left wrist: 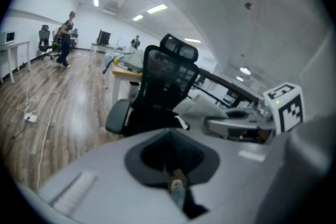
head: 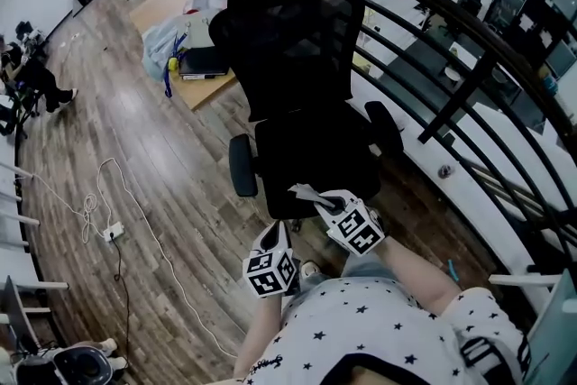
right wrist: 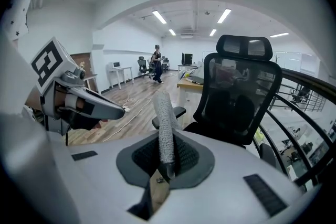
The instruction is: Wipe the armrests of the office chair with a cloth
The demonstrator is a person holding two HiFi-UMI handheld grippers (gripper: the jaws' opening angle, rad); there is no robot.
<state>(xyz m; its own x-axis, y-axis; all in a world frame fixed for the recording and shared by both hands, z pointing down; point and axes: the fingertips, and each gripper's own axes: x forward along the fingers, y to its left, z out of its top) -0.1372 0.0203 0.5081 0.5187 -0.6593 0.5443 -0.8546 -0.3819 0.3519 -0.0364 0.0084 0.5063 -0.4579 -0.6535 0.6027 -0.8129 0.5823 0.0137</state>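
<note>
cloth (right wrist: 164, 126) sits pinched in the right tongs (right wrist: 164, 168), whose tips are pressed together on its lower end. in the right gripper view it is bunched into a narrow grey-white strip that rises straight out of the tips with its long axis along the tongs, leaning slightly left, its free end toward the black office chair (right wrist: 239, 97). in the head view the cloth (head: 306, 192) pokes out of the right tongs (head: 326, 205) up and to the left, over the front edge of the chair's seat (head: 315, 153). it lies between the two armrests and apart from both, the left-hand armrest (head: 242, 165) somewhat nearer than the right-hand armrest (head: 383, 126). the left tongs (head: 276, 237) hang just beside the right ones, lower at the seat's front, and in the left gripper view the left tongs (left wrist: 175, 184) are pressed together with nothing between them.
</note>
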